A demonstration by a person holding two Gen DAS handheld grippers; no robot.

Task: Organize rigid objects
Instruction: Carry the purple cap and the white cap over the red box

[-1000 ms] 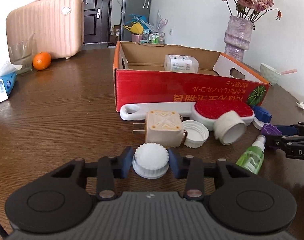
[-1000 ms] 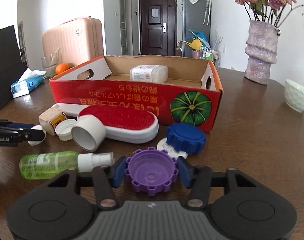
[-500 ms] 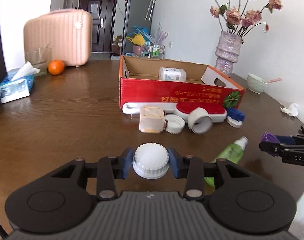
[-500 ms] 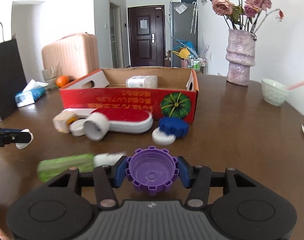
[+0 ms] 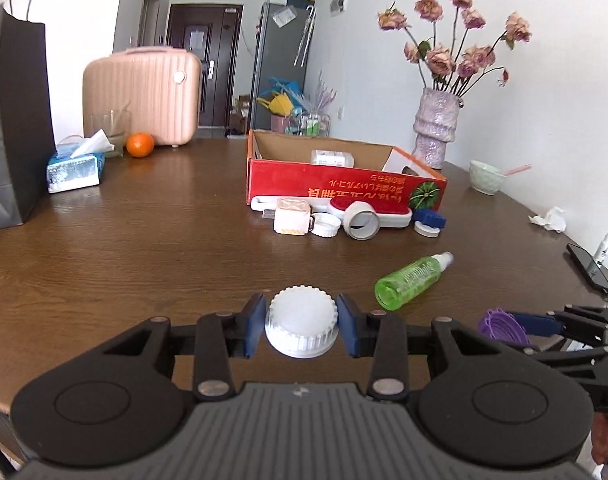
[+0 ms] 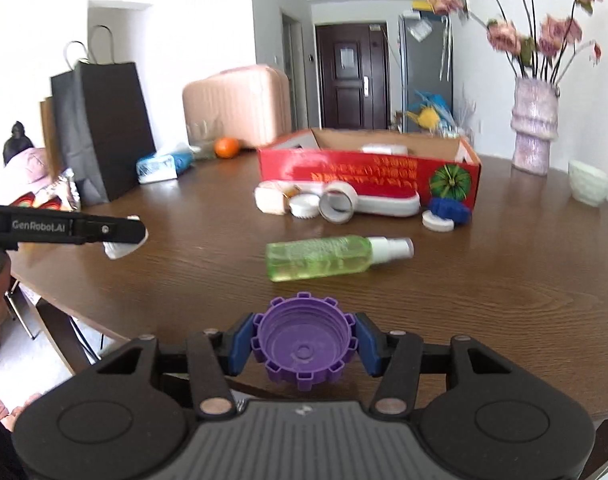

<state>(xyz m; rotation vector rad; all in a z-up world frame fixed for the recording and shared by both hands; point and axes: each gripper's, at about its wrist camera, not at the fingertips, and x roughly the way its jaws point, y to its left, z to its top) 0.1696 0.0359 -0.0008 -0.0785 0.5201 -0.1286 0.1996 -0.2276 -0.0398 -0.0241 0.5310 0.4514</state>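
Room: brown wooden table with a white wall behind, a dark door and a pink suitcase at the far end
Left gripper: raised above the near table edge, both blue pads pressed on a white ribbed cap, top side up
Right gripper: pinched tight on a purple notched cap, hollow side up, over the near table edge
Red box: open cardboard tray at 12 o'clock from the left gripper, well apart from both grippers, a small white bottle lying inside
Green spray bottle: on its side between the grippers and the box, nozzle toward 3 o'clock in the right view
Loose pile: plug adapter, white lid, tape roll, red-topped brush and blue cap just beside the box front
Vase: with dried roses, at 1 o'clock beyond the box
Left side: black paper bag, tissue pack, orange at 10 o'clock
Right side: pale bowl, phone at the 3 o'clock edge
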